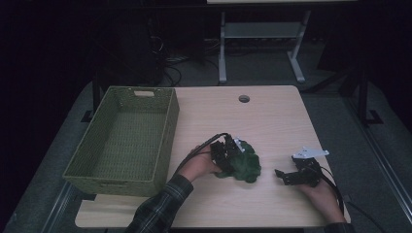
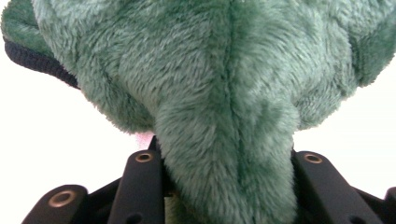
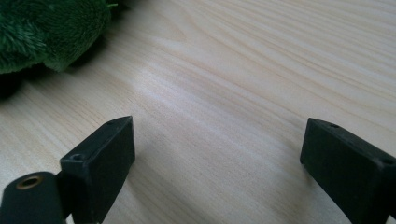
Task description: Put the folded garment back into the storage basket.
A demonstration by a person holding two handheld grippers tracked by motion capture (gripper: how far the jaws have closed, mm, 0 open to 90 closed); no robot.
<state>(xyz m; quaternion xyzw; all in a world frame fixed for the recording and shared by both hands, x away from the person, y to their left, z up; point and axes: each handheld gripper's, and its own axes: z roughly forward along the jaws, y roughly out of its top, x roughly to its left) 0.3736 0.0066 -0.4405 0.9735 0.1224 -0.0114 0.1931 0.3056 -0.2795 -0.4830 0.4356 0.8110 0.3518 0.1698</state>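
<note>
Looks like I'm running this in some dim lab or office space: light wood desk (image 1: 272,121) with a cable hole (image 1: 244,98), grey carpet, another metal-legged desk (image 1: 262,39) behind it, and loose cables (image 1: 170,63) piled on the floor.

Green plush toy (image 1: 244,166): kind of figure cannot be told from the high view, being small and dim; the near side lies behind the left gripper (image 1: 226,154). In the left gripper view the plush toy (image 2: 224,93) runs off the top and both side edges, and its narrow lobe covers the inner faces of both jaws; whether a dark knit strip (image 2: 37,60) at upper left belongs to it cannot be told. In the right gripper view the plush toy (image 3: 42,32) is cut by the top and left edges. Both forearms leave the high view at its bottom edge. Room beyond the table (image 1: 272,121): too dark to read.
</note>
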